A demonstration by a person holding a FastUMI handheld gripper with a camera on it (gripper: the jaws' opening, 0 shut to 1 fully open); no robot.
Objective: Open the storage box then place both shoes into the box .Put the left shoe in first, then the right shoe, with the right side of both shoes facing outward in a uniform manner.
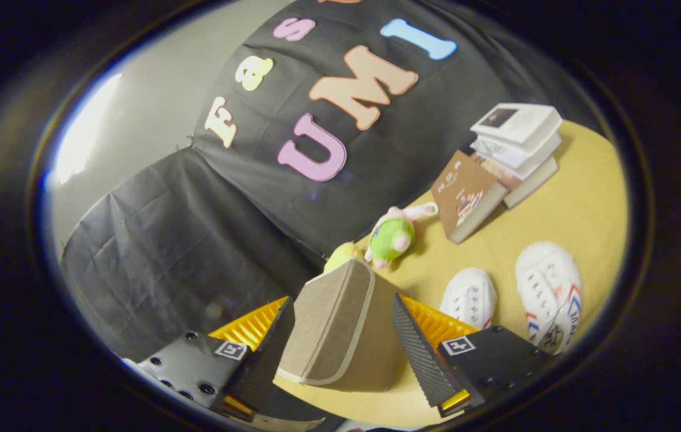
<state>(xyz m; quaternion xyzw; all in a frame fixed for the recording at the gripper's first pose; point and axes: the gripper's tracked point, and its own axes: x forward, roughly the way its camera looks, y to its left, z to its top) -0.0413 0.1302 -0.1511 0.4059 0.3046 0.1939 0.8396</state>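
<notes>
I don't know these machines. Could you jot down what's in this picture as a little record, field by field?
gripper: fingers open, one on each side of the box, neither clearly pressing
box: tan fabric, between the fingers, closed
shoes: two white, on the table beside the box; nearer shoe, farther shoe
toys: green and pink plush beyond the box, yellow one behind it
books: stack by the wall, brown book leaning on it
</notes>
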